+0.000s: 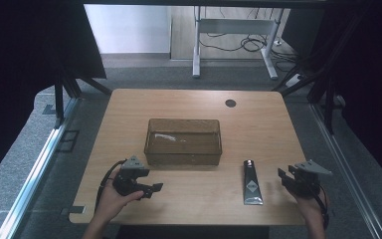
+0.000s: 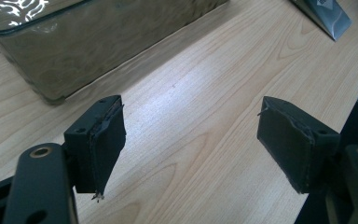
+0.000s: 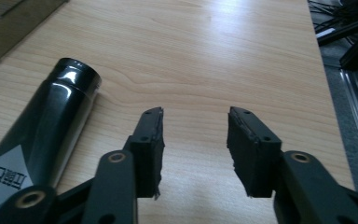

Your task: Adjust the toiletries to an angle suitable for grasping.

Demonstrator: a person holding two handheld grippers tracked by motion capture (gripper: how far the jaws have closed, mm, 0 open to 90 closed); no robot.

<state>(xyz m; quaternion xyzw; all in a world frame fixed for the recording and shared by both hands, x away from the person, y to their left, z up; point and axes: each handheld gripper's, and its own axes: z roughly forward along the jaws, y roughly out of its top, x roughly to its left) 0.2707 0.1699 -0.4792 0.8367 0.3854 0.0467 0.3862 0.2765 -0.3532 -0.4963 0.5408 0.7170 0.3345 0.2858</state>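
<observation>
A dark silver-and-black tube (image 1: 251, 183) lies on the wooden table (image 1: 258, 124), its cap toward the far side. In the right gripper view the tube (image 3: 46, 135) lies just left of my right gripper (image 3: 196, 112), whose jaws stand open over bare wood. From above, the right gripper (image 1: 286, 172) sits near the front right corner, a short way right of the tube. A brownish see-through container (image 1: 183, 142) stands mid-table. My left gripper (image 1: 151, 181) rests in front of its left corner, pointing right. Its jaws (image 2: 189, 102) are wide open with nothing between them, the container (image 2: 98, 37) close ahead.
A dark round hole (image 1: 230, 103) marks the table's far side. Metal rails (image 1: 40, 164) run along both sides below the table, and a white desk frame (image 1: 234, 35) with cables stands beyond. The table's front edge runs close behind both hands.
</observation>
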